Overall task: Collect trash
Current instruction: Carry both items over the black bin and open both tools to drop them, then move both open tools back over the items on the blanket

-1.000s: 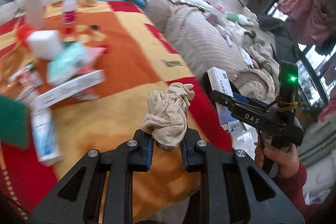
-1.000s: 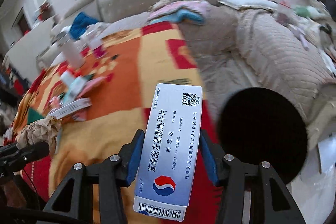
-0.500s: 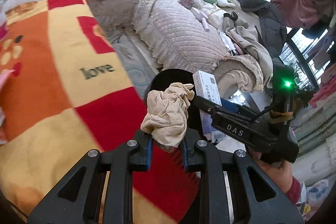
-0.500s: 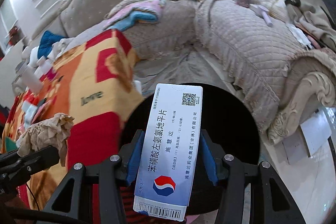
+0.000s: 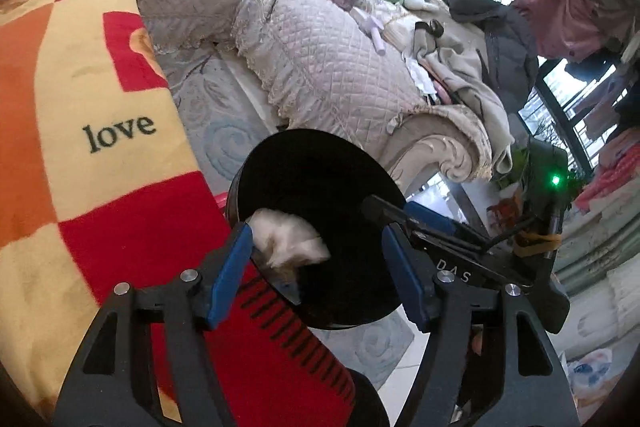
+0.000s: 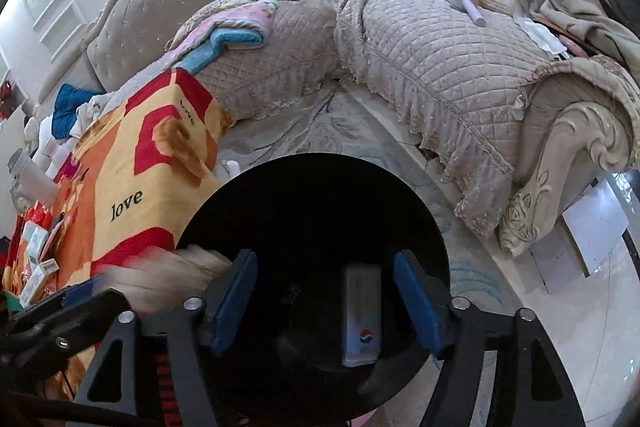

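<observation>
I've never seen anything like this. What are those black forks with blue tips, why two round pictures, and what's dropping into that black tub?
No robot here: a person holds a hand-held tool in each hand, each with a wide-angle camera looking along its two blue-padded fingers. One picture is from the left tool, the other from the right tool. Both hang over a round black bin standing on the floor beside a blanket printed "love" and a quilted sofa. Both tools' jaws are opening: a crumpled tissue drops from the left one, a medicine box from the right. Neither is gripped now.
</observation>
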The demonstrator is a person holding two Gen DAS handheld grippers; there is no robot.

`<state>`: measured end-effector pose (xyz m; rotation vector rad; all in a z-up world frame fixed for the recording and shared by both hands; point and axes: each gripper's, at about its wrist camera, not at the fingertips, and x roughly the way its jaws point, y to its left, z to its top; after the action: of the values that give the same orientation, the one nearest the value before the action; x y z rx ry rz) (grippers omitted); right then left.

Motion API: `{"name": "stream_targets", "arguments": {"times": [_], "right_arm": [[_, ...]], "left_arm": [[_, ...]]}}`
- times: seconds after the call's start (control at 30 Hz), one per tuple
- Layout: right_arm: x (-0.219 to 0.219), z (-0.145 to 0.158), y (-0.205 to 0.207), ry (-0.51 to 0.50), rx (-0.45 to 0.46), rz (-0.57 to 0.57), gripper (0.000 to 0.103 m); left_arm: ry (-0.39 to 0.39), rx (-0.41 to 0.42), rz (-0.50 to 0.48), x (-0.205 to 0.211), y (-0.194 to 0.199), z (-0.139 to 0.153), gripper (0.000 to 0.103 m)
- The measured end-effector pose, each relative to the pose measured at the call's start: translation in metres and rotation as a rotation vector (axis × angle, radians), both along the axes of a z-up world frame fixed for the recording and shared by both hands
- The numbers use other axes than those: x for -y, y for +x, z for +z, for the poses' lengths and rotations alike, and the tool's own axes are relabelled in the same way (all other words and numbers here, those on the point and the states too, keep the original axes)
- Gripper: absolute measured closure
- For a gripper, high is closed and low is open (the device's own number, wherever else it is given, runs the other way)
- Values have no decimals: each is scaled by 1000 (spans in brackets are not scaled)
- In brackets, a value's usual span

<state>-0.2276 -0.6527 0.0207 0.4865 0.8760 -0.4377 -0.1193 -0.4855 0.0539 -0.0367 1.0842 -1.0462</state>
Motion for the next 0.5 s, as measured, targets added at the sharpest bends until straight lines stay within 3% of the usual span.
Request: {"name": "stream_targets", "arguments": {"times": [0.23,0.5], "right_arm": [[-12,6,-8,-8,34,-4,34],[-54,20,-5,-41,105,55,34]], "left_arm": [[28,46,30,-17,-1,6,36],[47,121,122,-70,-4,14,36]]}}
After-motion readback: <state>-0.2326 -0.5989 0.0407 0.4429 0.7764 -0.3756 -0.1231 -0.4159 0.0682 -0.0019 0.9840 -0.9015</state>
